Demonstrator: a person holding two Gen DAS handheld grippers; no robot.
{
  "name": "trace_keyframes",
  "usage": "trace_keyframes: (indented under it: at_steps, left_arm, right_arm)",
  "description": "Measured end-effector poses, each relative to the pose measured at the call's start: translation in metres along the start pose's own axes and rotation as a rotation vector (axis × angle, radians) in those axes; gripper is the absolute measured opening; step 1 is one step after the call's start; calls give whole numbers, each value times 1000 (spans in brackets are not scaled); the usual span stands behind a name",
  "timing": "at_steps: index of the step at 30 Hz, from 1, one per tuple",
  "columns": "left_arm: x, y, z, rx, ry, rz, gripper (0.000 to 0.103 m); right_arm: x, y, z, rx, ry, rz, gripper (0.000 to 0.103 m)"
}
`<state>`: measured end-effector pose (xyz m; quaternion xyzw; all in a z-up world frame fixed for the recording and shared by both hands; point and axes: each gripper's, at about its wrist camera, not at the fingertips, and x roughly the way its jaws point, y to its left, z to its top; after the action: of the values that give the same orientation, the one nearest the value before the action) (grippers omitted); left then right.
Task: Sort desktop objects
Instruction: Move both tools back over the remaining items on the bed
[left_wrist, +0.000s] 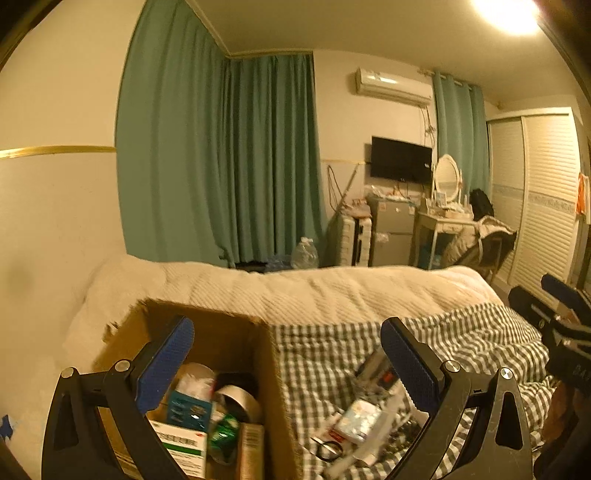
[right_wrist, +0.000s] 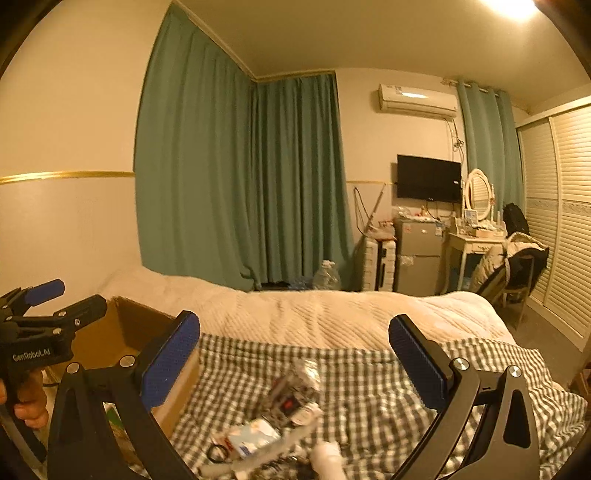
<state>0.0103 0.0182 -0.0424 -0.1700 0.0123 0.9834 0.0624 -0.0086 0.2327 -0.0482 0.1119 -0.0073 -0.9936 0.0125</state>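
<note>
An open cardboard box (left_wrist: 236, 332) stands on the bed and holds several things: a green-and-white carton (left_wrist: 181, 445), a roll of silver tape (left_wrist: 238, 402), a teal packet (left_wrist: 188, 408). The box also shows in the right wrist view (right_wrist: 122, 332). A pile of loose small objects (left_wrist: 365, 417) lies on the checked blanket to its right, also in the right wrist view (right_wrist: 273, 432). My left gripper (left_wrist: 288, 373) is open and empty, above the box's right wall. My right gripper (right_wrist: 295, 369) is open and empty above the pile.
The checked blanket (right_wrist: 369, 384) covers the near part of the bed, a cream quilt (right_wrist: 332, 314) the far part. A wall is at the left. Green curtains (left_wrist: 221, 158), a small fridge (right_wrist: 417, 258), a dressing table and a chair stand beyond the bed.
</note>
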Motion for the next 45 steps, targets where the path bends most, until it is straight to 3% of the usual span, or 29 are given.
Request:
trace_keyframes:
  at_steps: [5, 12, 17, 23, 31, 39, 45]
  left_arm:
    - [16, -25, -12, 30, 83, -52, 103]
    - [30, -54, -35, 60, 127, -101, 103]
    - [46, -66, -56, 88, 167, -155, 103]
    - [64, -85, -83, 160, 190, -160, 103]
    - [84, -94, -113, 168, 250, -209, 103]
    - [101, -100, -133, 191, 313, -227, 86]
    - [117, -102, -153, 209, 383, -251, 80]
  right_arm:
    - [3, -27, -6, 53, 51, -20, 103]
    - [11, -49, -16, 89, 114, -41, 103]
    - [21, -54, -29, 85, 169, -43, 103]
    - [42, -58, -51, 91, 258, -54, 103]
    - [70, -57, -76, 81, 376, -51, 97]
    - [103, -50, -111, 58, 553, -10, 86]
    - [118, -48, -137, 29, 672, -20, 81]
